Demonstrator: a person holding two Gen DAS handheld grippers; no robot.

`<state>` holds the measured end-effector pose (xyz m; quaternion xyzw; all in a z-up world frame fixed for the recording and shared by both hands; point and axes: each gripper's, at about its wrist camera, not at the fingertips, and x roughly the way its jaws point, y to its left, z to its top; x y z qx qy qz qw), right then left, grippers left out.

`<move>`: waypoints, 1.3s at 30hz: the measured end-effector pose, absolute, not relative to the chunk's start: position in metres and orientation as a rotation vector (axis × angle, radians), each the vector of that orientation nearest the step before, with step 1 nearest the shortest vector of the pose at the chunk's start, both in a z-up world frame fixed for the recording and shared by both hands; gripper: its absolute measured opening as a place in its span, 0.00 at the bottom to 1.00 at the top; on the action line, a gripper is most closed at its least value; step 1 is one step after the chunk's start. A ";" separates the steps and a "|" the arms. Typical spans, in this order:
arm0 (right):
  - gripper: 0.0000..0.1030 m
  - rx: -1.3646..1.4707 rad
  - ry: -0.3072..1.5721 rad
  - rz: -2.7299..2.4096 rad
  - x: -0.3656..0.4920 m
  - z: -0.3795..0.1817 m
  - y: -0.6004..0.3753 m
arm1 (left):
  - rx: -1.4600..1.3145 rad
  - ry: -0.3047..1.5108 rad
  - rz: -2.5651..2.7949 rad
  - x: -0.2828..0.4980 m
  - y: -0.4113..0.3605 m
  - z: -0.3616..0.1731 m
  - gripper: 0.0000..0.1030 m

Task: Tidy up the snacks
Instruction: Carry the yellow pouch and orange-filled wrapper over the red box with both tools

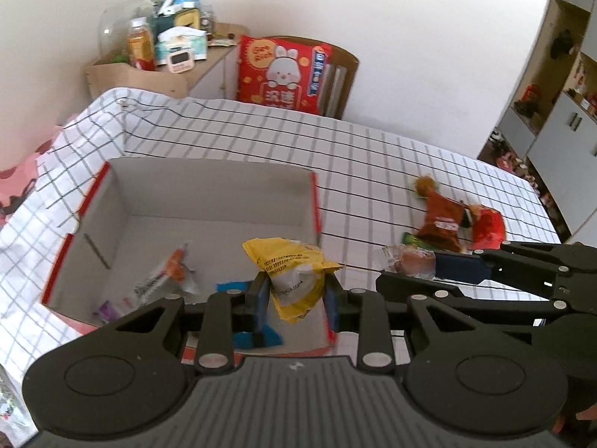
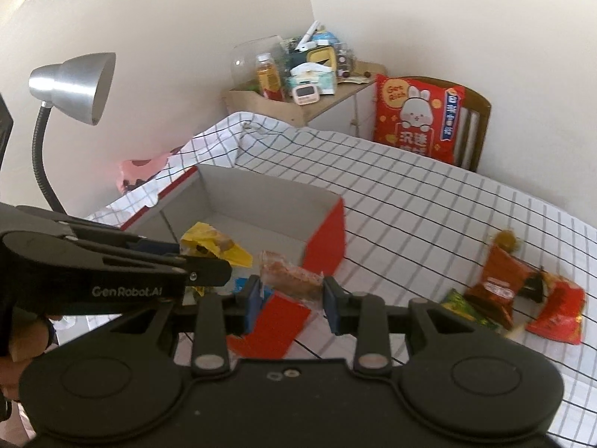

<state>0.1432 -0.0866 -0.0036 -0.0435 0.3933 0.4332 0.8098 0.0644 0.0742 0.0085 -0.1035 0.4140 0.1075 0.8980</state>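
So the yellow snack pack (image 1: 294,276) is clamped in my left hand-held gripper (image 1: 296,291) over the red box (image 1: 209,183), and the clear-wrapped cake (image 2: 291,278) is pinched in the right hand-held gripper (image 2: 291,295) near its corner. Mid-carry, I reckon; next I need to get both above the opening and let go.

Box (image 1: 209,194) open on top; far half of its floor bare, wrappers (image 1: 164,280) crowd the near left corner. Checked cloth (image 1: 373,156) beyond and right of box lies free up to the snack pile (image 1: 451,220). Lamp (image 2: 71,86) overhangs the box's left side.
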 end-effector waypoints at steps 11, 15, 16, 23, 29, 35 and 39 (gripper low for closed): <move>0.32 -0.145 0.877 0.950 0.143 -0.015 -0.021 | -0.219 0.872 0.312 0.058 0.136 0.001 0.29; 0.32 -0.174 0.899 0.946 0.145 -0.027 0.001 | -0.224 0.895 0.350 0.059 0.159 -0.010 0.29; 0.32 -0.181 0.908 0.943 0.146 -0.030 0.005 | -0.225 0.901 0.357 0.060 0.163 -0.012 0.29; 0.33 -0.239 0.965 0.931 0.152 -0.057 0.037 | -0.236 0.962 0.403 0.071 0.194 -0.037 0.29; 0.33 -0.303 0.987 0.931 0.152 -0.073 0.059 | -0.239 1.011 0.425 0.081 0.207 -0.058 0.29; 0.33 -0.363 0.991 0.927 0.151 -0.085 0.072 | -0.245 1.042 0.433 0.088 0.209 -0.070 0.29; 0.34 -0.376 0.997 0.923 0.151 -0.089 0.076 | -0.251 1.050 0.434 0.089 0.209 -0.074 0.29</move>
